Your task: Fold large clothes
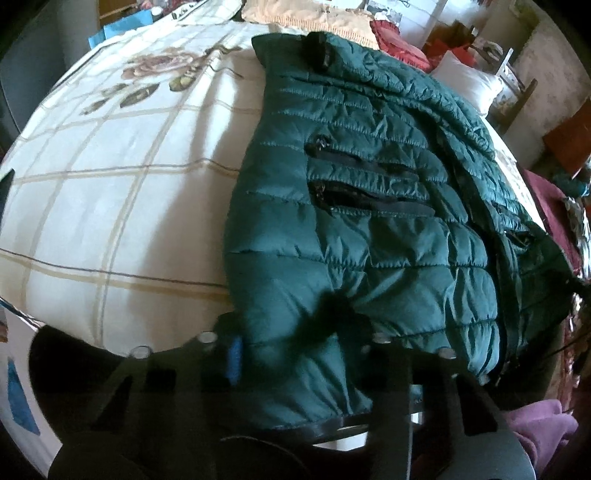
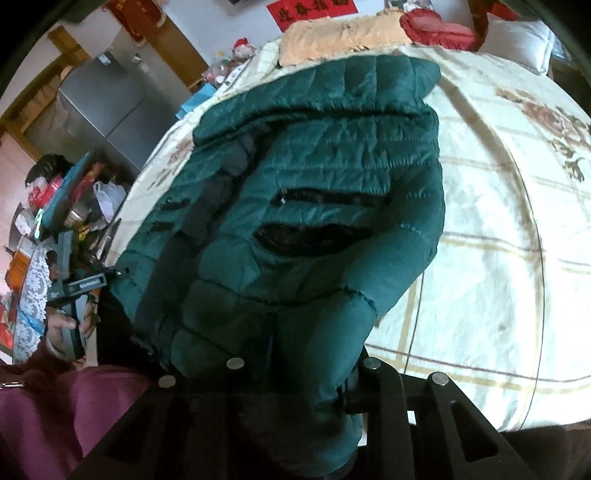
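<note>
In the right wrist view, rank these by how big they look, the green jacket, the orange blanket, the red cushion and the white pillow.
1. green jacket, by far the largest, though it is nearest the camera
2. orange blanket
3. red cushion and white pillow: look alike in size, both far and cut by the edge, so unranked

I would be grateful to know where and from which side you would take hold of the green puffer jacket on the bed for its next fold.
Probably at the hem. The green puffer jacket lies flat on the bedspread, collar at the far end, hem nearest the person. Come in low from the near edge. The fabric already drapes between the fingers of the left claw and the right claw.
</note>
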Available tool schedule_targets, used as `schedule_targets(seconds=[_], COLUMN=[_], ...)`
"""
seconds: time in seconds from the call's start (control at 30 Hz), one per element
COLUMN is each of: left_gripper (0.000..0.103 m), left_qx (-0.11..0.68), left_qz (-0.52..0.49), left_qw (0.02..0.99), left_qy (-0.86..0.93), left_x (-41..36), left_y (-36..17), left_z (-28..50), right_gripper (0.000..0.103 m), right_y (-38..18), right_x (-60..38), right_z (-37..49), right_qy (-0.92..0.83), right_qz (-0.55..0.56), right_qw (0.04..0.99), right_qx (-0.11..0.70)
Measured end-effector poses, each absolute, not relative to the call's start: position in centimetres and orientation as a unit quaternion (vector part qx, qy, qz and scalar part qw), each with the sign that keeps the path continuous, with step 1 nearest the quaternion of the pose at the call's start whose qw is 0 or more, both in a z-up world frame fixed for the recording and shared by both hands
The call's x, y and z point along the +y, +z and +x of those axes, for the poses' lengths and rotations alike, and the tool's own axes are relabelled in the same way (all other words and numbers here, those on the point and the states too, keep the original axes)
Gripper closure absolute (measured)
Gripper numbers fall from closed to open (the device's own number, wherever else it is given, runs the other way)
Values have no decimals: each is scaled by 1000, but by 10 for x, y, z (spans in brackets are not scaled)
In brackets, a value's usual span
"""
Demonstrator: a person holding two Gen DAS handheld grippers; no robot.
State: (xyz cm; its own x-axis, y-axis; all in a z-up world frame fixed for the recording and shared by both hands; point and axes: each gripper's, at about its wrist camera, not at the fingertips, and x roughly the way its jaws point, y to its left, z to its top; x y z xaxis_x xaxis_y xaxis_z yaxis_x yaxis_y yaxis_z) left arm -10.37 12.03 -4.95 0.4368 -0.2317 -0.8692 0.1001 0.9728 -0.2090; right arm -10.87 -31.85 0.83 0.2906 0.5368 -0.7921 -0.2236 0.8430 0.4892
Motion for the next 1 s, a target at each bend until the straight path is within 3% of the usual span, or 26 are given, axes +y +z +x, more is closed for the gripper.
schedule_targets(seconds=[0.1,0.2,0.63,1.0], left_gripper=[82,86,87,87], left_qx=[510,498,428,380], left_qz=[-58,-70,-117,-179], left_qw=[852,857,888,900], left_qy=[-102,-112,-122,-111], left_x=[121,125,136,146], left_y=[-38,-26,35,71], left_z=[-106,-107,-85,-8], right_gripper=[80,82,83,83], right_y=[24,41,76,101], right_x=[-319,-318,-334,-350], right_z=[-106,-104,-78,-18], right_qy=[245,246,227,189], right_qz=[141,133,166,198], right_qw=[801,817,853,878], right_qx=[528,505,439,392])
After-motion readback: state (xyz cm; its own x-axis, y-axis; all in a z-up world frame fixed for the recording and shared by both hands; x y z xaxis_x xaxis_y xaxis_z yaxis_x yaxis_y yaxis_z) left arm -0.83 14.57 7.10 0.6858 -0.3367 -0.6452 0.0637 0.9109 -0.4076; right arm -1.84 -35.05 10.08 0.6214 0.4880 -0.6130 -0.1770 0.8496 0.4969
